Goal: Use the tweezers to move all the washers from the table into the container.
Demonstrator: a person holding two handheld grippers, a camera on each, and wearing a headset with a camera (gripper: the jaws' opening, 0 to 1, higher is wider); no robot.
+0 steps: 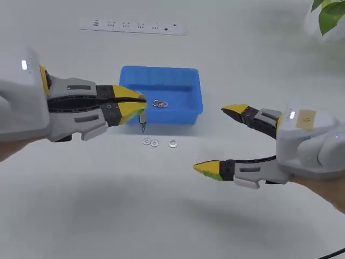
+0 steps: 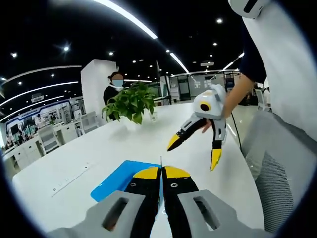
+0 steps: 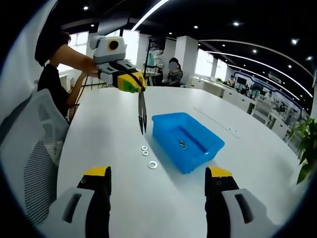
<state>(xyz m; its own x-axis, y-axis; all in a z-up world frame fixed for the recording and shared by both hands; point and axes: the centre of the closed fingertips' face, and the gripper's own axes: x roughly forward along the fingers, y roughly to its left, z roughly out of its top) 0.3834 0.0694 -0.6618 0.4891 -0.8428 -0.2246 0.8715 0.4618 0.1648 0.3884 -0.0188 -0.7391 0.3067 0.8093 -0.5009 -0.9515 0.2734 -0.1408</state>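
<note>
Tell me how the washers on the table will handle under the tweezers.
The washers lie flat and thin, so the tweezers will probably struggle to catch an edge. They look like smooth metal, likely slippery and light.

Three washers (image 1: 154, 143) lie before the container (image 1: 178, 117) (others inside).

Left gripper (image 1: 141, 103), right gripper (image 1: 210, 138): grey bodies, yellow-tipped black jaws.

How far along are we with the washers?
Done: a few washers lie in the blue container. In hand: the left gripper is shut on the tweezers; the right gripper is open. Left: three washers on the table.
</note>
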